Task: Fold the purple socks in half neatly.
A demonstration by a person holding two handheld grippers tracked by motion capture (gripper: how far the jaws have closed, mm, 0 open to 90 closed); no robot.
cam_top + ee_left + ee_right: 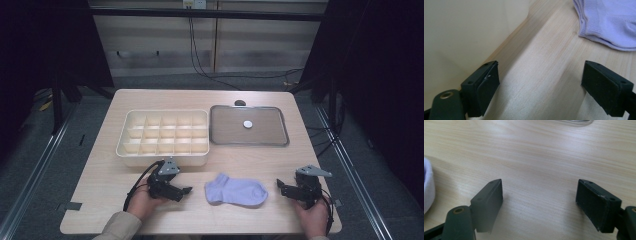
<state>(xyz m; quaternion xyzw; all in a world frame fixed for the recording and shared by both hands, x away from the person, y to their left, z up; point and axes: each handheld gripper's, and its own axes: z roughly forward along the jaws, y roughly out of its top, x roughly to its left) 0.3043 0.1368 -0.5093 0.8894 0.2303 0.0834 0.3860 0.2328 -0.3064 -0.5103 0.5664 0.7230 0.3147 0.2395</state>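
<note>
High view: the left gripper (186, 190) is held low over the worktop (100, 185) near the front edge, left of centre, just in front of a cream compartment box (164, 132) that is set on the left half of the worktop towards the back. The left gripper's jaws are seen spread apart with only bare wood between them, and they are pointed towards a pale lilac sock (236, 191). The sock is laid flat close to the front edge, about midway between the left and right edges, with its cuff end turned to the left gripper. In the left gripper view, the sock's ribbed cuff (609, 22) is seen beyond the open jaws, not touched by them, and the box wall (461, 37) is seen at one side. To the right of the box, a grey metal tray (280, 137) is placed towards the back right, with a small white disc (247, 124) lying inside it. The right gripper (280, 186) is held near the front right corner, its jaws also apart and holding nothing, just beside the sock's toe end.
</note>
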